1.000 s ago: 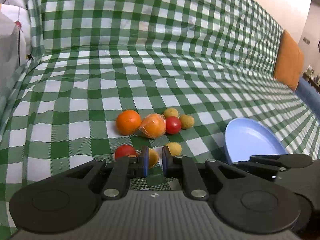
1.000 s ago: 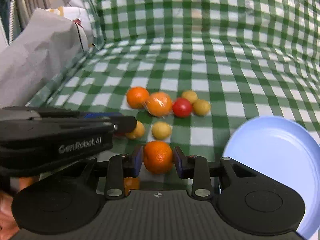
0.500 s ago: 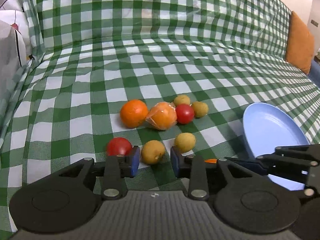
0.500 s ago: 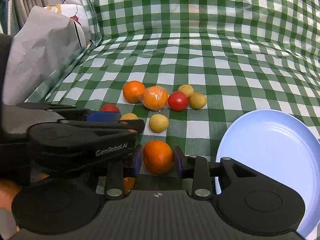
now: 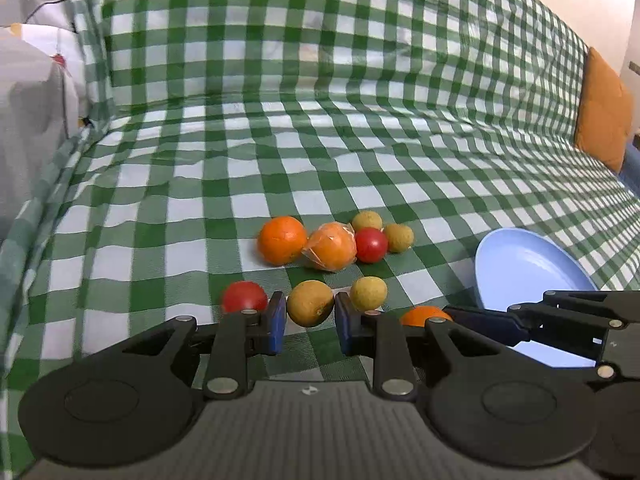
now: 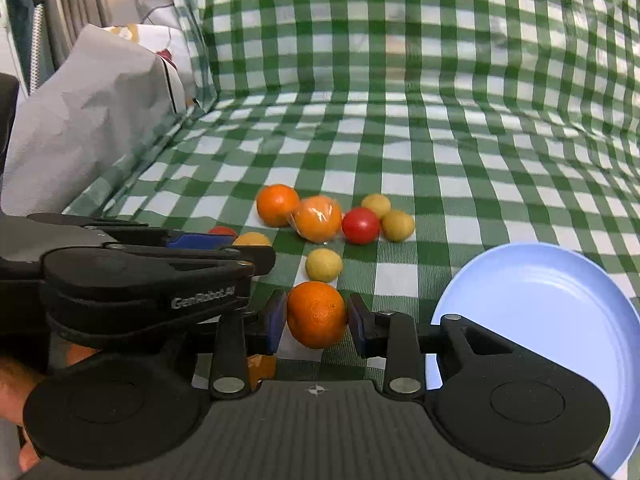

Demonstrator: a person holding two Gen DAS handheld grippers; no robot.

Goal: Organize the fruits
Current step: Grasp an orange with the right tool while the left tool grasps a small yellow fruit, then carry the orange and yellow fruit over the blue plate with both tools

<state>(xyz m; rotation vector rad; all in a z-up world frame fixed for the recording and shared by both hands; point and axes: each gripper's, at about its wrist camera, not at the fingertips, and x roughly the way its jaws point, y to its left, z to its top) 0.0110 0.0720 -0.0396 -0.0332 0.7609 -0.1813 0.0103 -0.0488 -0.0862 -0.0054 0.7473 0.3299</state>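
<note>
The left gripper [image 5: 310,322] is pointing forward and downward, its black fingers ending in blue pads [image 5: 276,322]. Its jaws have just been closing, and a small yellow-brown fruit [image 5: 310,303] is sitting between them, the pads meeting its sides. The right gripper [image 6: 316,320] is angling downward in much the same way, its blue pads [image 6: 276,320] pressing both sides of an orange [image 6: 316,314] and holding it. The two grippers are working side by side, close together, each one's fingers showing at the edge of the other's wrist view. A bit of the person's hand [image 6: 16,384] is showing behind the left gripper.
</note>
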